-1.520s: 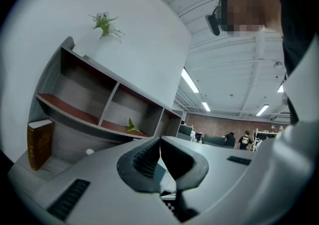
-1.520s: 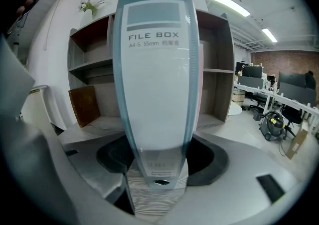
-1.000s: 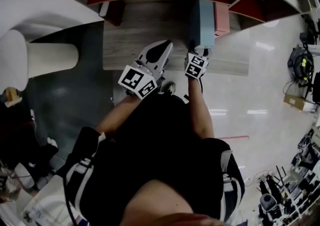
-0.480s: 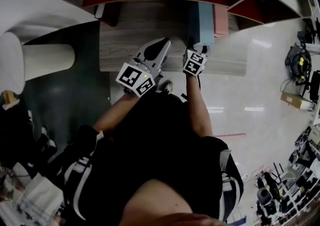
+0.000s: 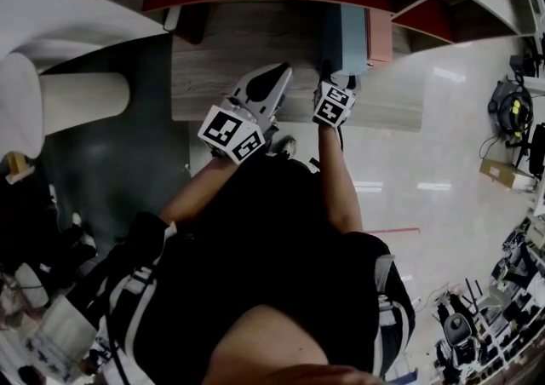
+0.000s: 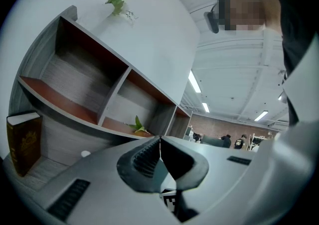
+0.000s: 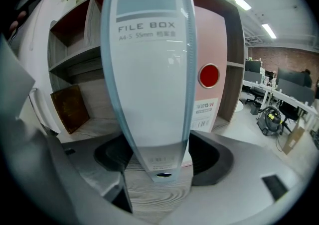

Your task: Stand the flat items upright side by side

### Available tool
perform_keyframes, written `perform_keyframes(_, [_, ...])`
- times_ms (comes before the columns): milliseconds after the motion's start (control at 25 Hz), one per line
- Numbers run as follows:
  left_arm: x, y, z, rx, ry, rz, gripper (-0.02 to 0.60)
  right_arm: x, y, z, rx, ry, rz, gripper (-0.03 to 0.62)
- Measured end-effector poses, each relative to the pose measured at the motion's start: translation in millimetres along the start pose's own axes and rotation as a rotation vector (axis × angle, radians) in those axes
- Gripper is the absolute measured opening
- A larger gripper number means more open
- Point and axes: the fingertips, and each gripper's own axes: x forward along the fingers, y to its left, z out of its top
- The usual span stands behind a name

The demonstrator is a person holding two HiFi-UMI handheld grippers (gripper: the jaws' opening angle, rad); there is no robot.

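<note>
At the far left of the worktop (image 5: 221, 60) a brown book (image 6: 22, 142) stands on end, well apart from the rest. The left gripper (image 5: 277, 77) is next, its jaws shut on nothing, pointing level over the wood. It sits to the left of the file boxes and is the nearer gripper to the book. To its right, the right gripper (image 7: 157, 162) angles down at the blue file box (image 7: 149, 79), which stands directly ahead with its spine facing the gripper and its long axis vertical. The jaws have just been opening. They now stand wide on either side of the box's lower spine and do not appear to press on it — released, by the look of it. A pink file box (image 7: 214, 45) stands upright against the blue one's right side. Any retreat likely has to run straight back along the spine's facing — a sideways drift could tip the box.
</note>
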Motion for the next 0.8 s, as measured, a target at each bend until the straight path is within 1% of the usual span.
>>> perform_keyframes(80, [0, 0, -1, -0.001, 0.001, -0.001, 0.026, -1, -1, -4, 0.007, 0.02, 0.008, 0.344])
perform_keyframes(200, [1, -2, -1, -0.002, 0.0, -0.004, 0.026, -9, -2, -12, -0.003, 0.039, 0.012, 0.344])
perform_keyframes(400, [-1, -3, -3, -0.004, 0.0, -0.004, 0.026, -24, -1, -37, 0.011, 0.086, 0.027, 0.339])
perform_keyframes(440, [-2, -3, -4, -0.005, 0.0, -0.003, 0.026, -25, 1, -41, 0.011, 0.092, 0.033, 0.32])
perform_keyframes(560, [-1, -4, -7, -0.009, 0.001, 0.0, 0.026, -21, 3, -43, 0.013, 0.095, 0.034, 0.217])
perform_keyframes(680, [-2, -3, -8, -0.009, 0.002, 0.006, 0.026, -15, 5, -40, 0.034, 0.099, 0.039, 0.178])
perform_keyframes(800, [-5, 0, -6, -0.009, 0.001, 0.015, 0.026, -10, 10, -35, 0.066, 0.1, 0.037, 0.169])
